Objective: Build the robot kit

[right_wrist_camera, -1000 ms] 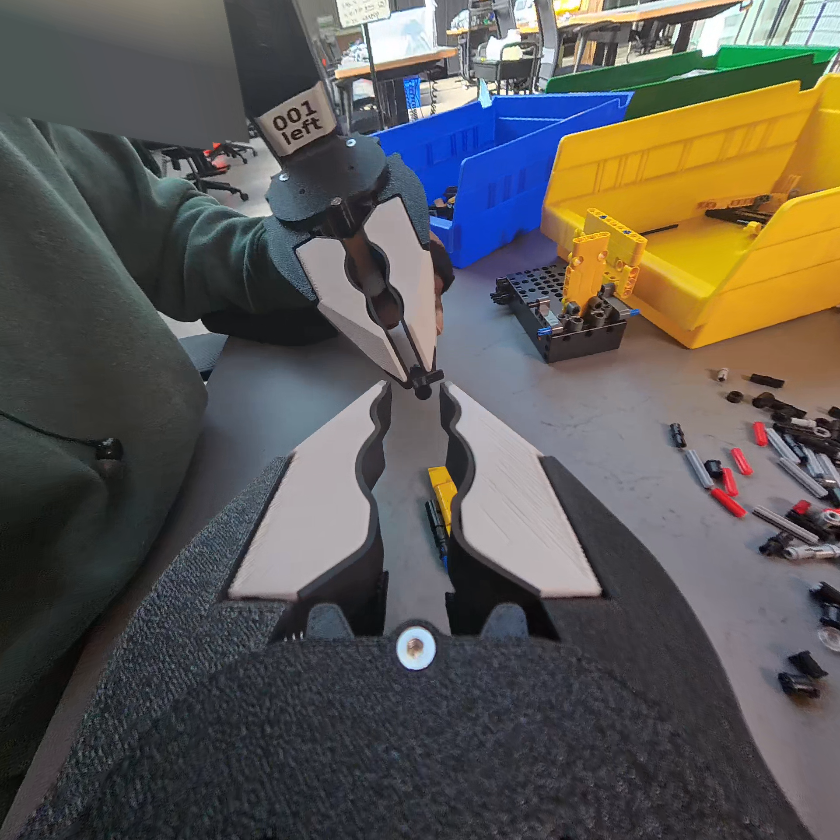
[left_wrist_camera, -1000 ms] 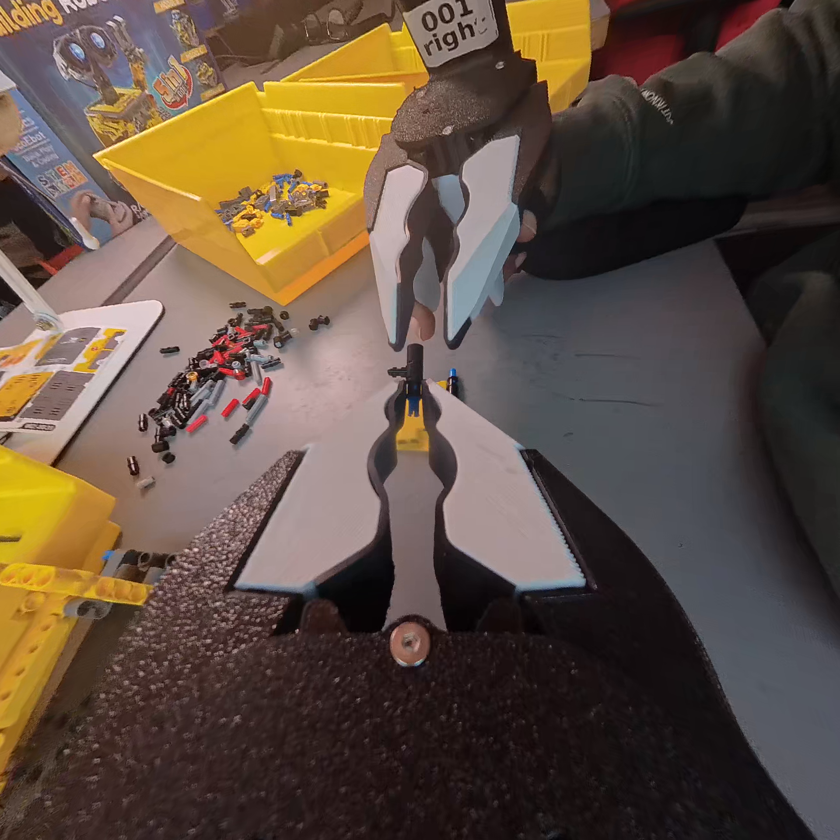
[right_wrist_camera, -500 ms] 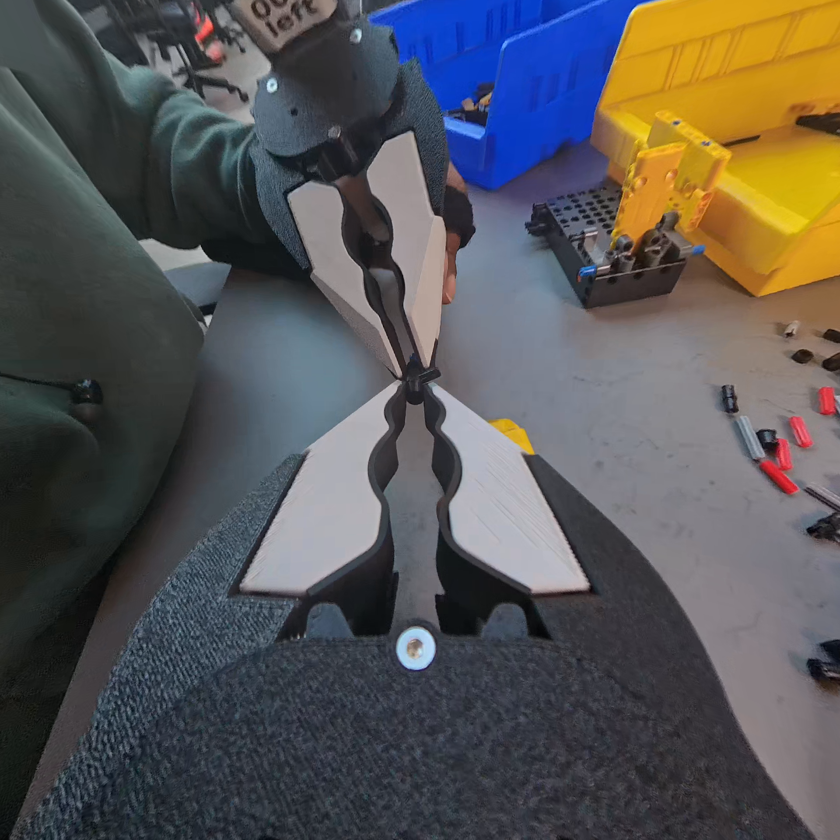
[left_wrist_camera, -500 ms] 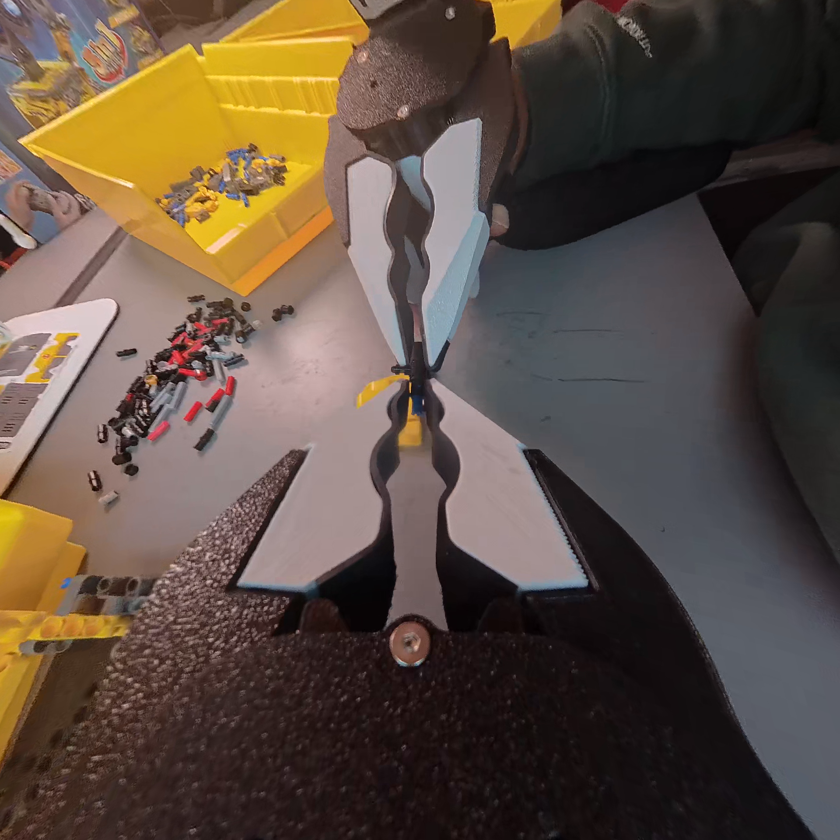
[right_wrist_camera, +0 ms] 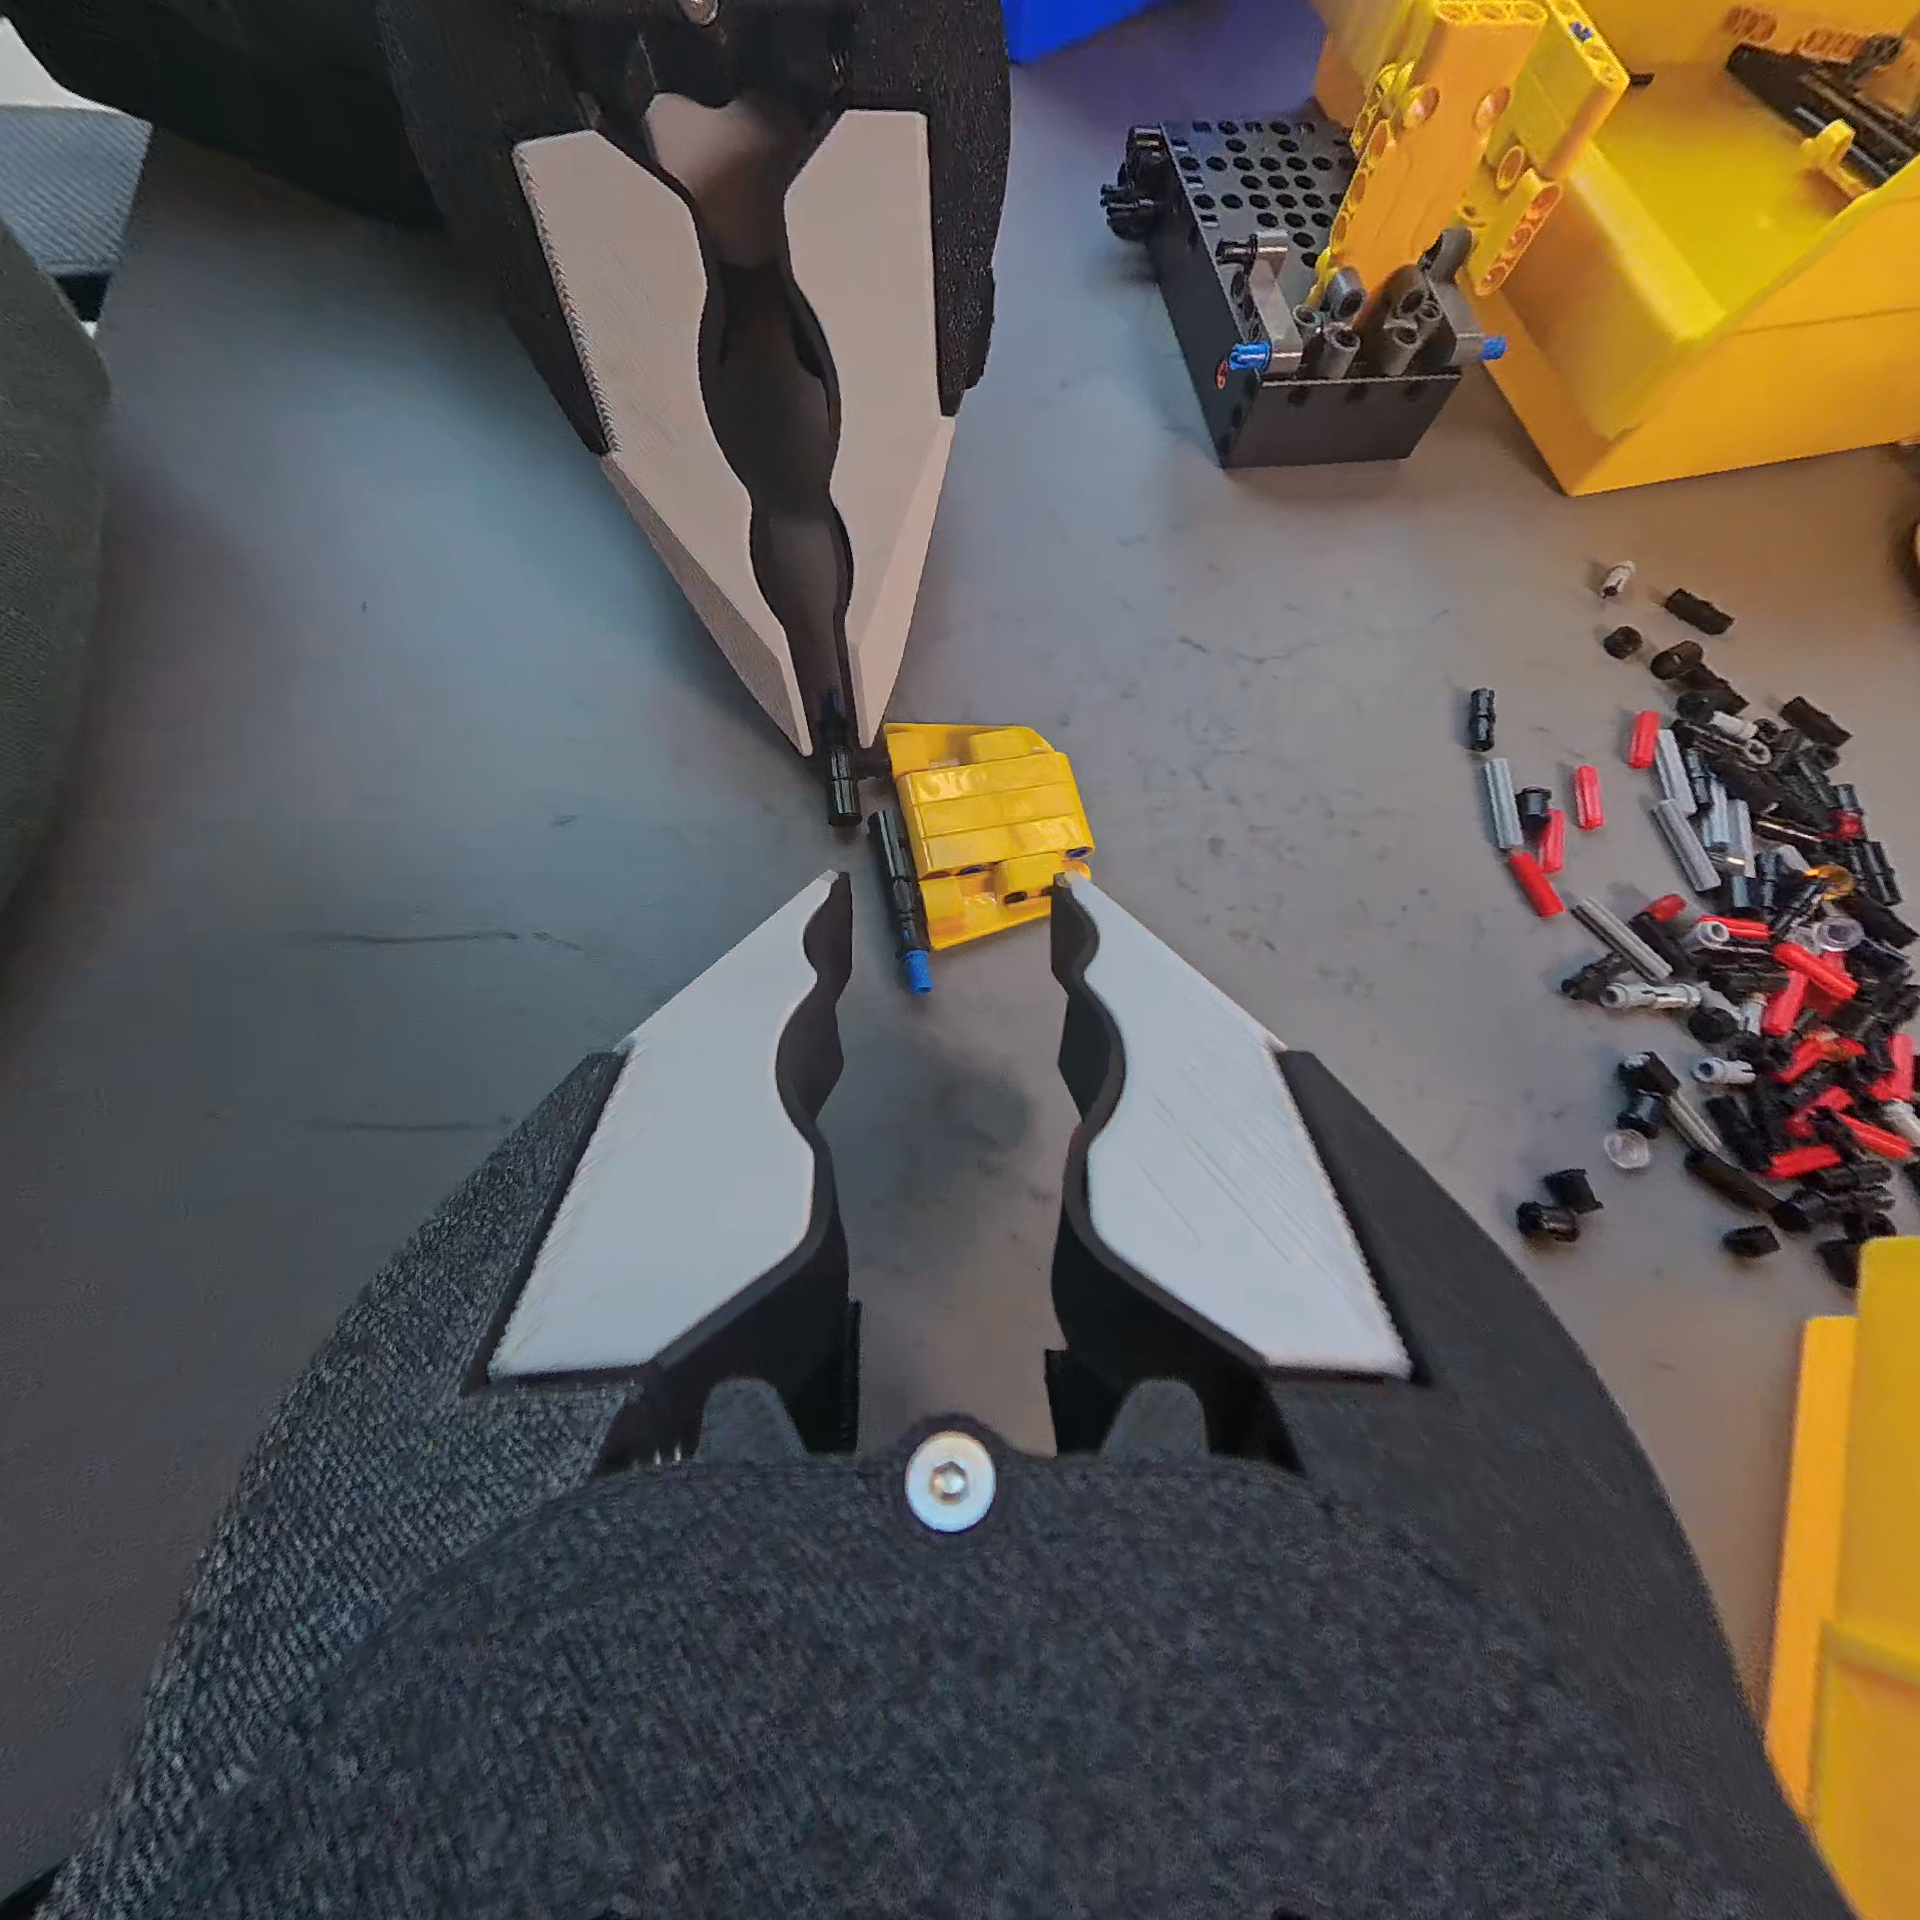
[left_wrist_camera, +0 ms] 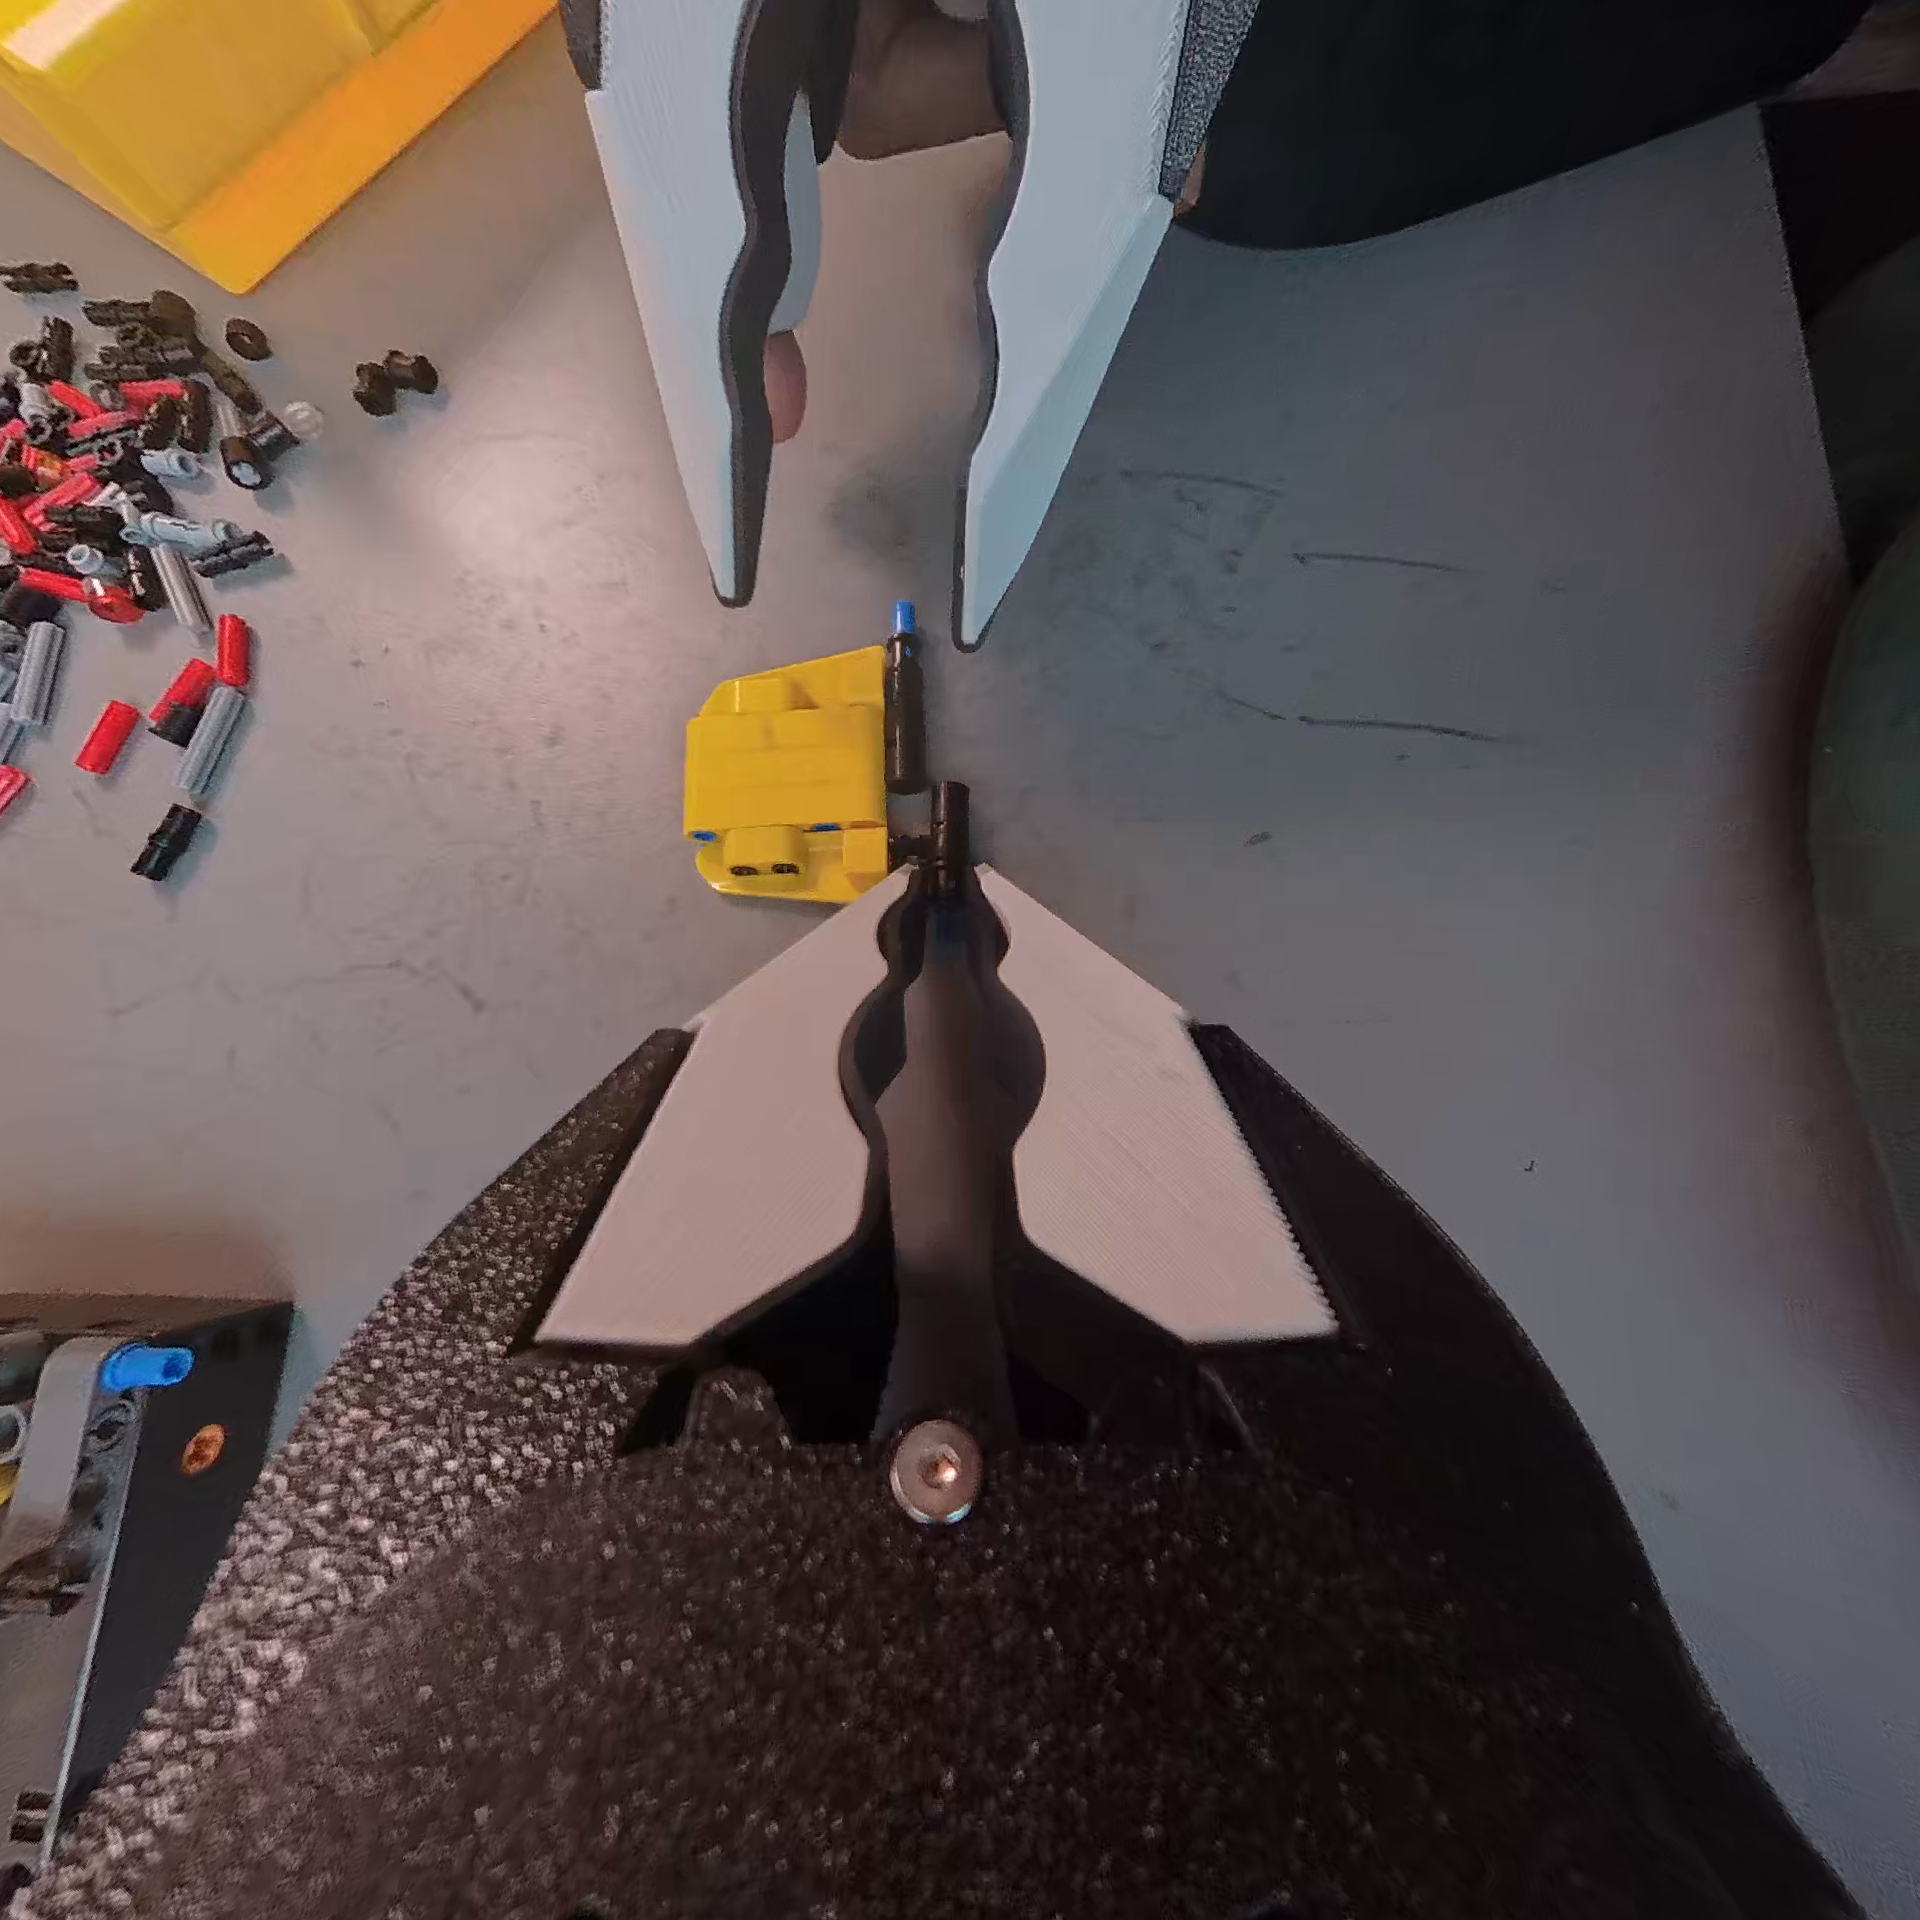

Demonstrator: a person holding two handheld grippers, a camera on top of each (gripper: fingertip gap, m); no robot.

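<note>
Grey desk [left_wrist_camera: 1455, 935] carries one yellow block [left_wrist_camera: 784, 774] mid-desk. My left hand-held gripper [left_wrist_camera: 940, 883] pinches one black pin [left_wrist_camera: 948, 836] beside it; my right hand-held gripper [right_wrist_camera: 951, 883] gapes, empty, its right tip touching the block.

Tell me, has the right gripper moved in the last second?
Yes. The right gripper has opened and drawn back: the yellow block on the table, earlier between its fingers, now lies just ahead of its fingertips.
</note>
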